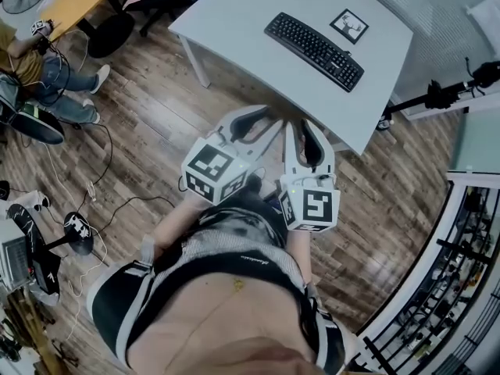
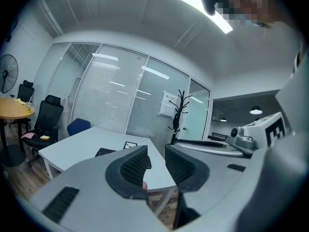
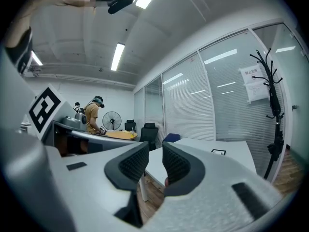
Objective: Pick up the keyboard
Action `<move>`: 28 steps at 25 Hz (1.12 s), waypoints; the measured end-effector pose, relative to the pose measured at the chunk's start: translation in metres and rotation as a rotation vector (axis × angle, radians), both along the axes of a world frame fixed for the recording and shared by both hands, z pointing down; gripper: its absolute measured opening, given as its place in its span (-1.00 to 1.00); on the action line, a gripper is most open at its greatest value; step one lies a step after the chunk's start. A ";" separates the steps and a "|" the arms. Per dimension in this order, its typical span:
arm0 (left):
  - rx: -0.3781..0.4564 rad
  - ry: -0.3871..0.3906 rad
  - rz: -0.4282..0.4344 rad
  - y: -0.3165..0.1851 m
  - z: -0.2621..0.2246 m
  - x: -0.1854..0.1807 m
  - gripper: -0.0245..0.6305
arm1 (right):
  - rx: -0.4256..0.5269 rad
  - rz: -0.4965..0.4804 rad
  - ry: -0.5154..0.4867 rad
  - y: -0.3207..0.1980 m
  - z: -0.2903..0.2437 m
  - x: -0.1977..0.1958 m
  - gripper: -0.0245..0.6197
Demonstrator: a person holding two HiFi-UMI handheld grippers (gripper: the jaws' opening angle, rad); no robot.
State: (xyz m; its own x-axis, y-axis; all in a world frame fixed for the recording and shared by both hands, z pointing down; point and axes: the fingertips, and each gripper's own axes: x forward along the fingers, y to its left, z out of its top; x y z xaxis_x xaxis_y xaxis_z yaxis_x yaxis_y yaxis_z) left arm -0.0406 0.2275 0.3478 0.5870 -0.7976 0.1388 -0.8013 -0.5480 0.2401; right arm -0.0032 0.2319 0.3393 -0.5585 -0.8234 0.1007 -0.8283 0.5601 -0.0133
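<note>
An office with a wood floor is spreading around a white table (image 1: 234,22), which is standing ahead of the 2 grippers. Nothing of the pickup is done yet: the keyboard (image 1: 314,51) is lying flat on the table, well ahead of both grippers and untouched. Its long axis is running diagonally across their line, left end farther, right end nearer. The left gripper (image 2: 157,166) and right gripper (image 3: 155,161) are holding nothing, jaws nearly together. Reaching, opening and gripping are all remaining.

Black keyboard (image 1: 314,51) on white table (image 1: 250,14), marker card (image 1: 349,25) beside it. Left gripper (image 1: 256,122), right gripper (image 1: 305,135) over wood floor (image 1: 148,139), near table's edge.
</note>
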 end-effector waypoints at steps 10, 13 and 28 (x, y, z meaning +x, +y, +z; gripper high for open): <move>0.009 -0.013 -0.015 -0.043 -0.004 0.021 -0.61 | -0.001 -0.012 -0.024 -0.045 -0.001 0.021 -0.64; 0.017 -0.023 -0.017 -0.055 -0.005 0.028 -0.61 | 0.007 -0.012 -0.029 -0.058 -0.002 0.028 -0.64; 0.048 0.007 -0.060 -0.085 -0.012 0.041 -0.61 | 0.037 -0.067 -0.016 -0.089 -0.007 0.040 -0.64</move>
